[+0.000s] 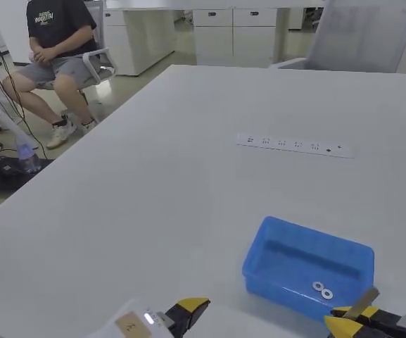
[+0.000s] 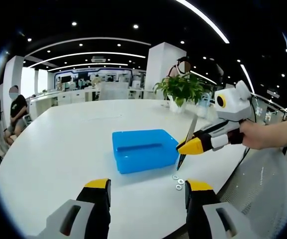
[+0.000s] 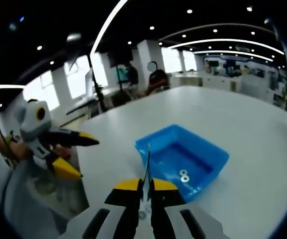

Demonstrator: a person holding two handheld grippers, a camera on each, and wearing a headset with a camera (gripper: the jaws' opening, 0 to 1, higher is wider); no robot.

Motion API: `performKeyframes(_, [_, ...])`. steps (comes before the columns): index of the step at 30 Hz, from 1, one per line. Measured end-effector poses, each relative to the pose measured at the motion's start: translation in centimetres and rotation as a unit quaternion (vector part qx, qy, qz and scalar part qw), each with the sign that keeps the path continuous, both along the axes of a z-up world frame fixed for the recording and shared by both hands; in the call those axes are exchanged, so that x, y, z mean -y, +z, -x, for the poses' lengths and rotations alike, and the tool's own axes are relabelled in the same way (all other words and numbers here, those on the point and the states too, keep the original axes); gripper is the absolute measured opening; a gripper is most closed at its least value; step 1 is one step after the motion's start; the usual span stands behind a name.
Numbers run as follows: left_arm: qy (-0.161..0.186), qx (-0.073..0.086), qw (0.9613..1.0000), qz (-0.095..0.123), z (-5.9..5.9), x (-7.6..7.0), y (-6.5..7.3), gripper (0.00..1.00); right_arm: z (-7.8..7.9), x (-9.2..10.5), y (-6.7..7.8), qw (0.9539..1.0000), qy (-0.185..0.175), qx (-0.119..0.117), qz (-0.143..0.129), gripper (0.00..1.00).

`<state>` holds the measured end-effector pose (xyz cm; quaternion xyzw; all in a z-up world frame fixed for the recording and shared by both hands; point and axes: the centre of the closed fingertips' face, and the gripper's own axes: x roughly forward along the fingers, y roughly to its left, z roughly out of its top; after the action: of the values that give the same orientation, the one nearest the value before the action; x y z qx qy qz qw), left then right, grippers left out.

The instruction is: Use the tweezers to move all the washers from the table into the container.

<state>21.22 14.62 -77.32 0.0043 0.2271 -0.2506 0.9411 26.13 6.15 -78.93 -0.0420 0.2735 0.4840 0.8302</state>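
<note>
**Mid-job: two in, a few left on the table**

The white surface (image 1: 153, 197) takes up most of the head view, with the blue container (image 1: 287, 282) at lower right. The right gripper (image 3: 143, 191) has its fingers clenched on the tweezers (image 3: 147, 164), which stick out thin and straight toward the container. The left gripper (image 2: 148, 184) hangs with its fingers released and nothing in them.

Two washers (image 1: 322, 289) already lie in the container. In the left gripper view the loose washers (image 2: 178, 181), three I think, sit on the surface just beside the container's corner, low centre-right of the frame. The tweezer tips are right above them.

So I'd call this the approach for the next pick. The next move calls for dropping the tips onto one washer and pinching its edge. They're flat and bunched together, so slow and steady.
</note>
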Motion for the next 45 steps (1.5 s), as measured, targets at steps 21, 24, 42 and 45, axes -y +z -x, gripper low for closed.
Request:
performKeyframes(21, [-0.002,-0.003,1.0,-0.006,0.0,0.0,-0.2,0.59,0.3,0.3,-2.2,0.9996,0.009,-0.015,0.021,0.04])
performKeyframes(24, [-0.002,-0.003,1.0,-0.006,0.0,-0.1,-0.2,0.59,0.2,0.1,-2.3,0.9996,0.012,-0.015,0.022,0.04])
performKeyframes(42, [-0.003,-0.003,1.0,-0.007,0.0,0.0,-0.2,0.59,0.3,-0.4,-2.9,0.9988,0.03,-0.007,0.037,0.04])
performKeyframes(45, [-0.003,-0.003,1.0,-0.008,0.1,0.0,-0.2,0.59,0.6,-0.6,-2.9,0.9977,0.047,0.009,0.049,0.04])
